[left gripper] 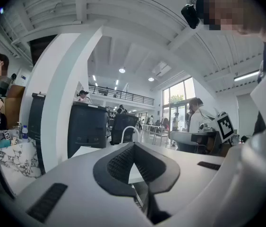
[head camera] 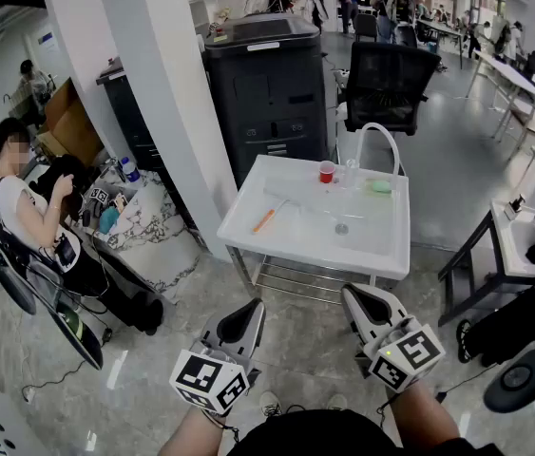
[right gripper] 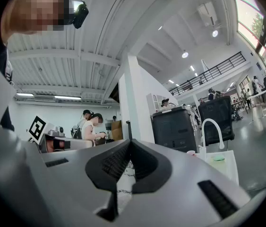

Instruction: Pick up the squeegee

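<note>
A white sink table stands ahead of me on the tiled floor. On it lies a thin tool with an orange handle, probably the squeegee, near the left side. My left gripper and right gripper are held level close to my body, well short of the table. Both are shut with nothing between the jaws. In the left gripper view the closed jaws of the left gripper point toward the table. The right gripper shows the same closed jaws in its own view.
A red cup, a green sponge and a white faucet are at the table's far side. Behind stand a black copier, a white pillar and an office chair. A seated person is at left.
</note>
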Demonstrator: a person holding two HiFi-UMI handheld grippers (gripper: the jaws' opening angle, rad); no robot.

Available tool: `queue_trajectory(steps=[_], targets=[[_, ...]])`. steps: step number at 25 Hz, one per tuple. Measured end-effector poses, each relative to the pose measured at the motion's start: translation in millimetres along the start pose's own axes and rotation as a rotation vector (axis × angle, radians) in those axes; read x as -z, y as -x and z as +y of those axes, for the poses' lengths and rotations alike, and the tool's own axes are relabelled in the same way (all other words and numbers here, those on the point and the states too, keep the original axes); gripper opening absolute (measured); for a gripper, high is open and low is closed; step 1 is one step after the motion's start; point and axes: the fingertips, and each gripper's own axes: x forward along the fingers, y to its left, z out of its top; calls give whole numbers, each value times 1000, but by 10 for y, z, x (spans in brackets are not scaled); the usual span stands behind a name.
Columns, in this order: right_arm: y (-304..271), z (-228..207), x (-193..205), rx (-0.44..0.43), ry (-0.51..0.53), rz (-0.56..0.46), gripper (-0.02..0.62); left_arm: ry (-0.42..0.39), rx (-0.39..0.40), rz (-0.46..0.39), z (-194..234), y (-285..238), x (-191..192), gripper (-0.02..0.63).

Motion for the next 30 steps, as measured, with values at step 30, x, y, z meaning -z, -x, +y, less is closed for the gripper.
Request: queue_trajectory(steps=[30], targets=[[-307,386,80,11,33,4,138,-11,-33,13,520,296,103,187]])
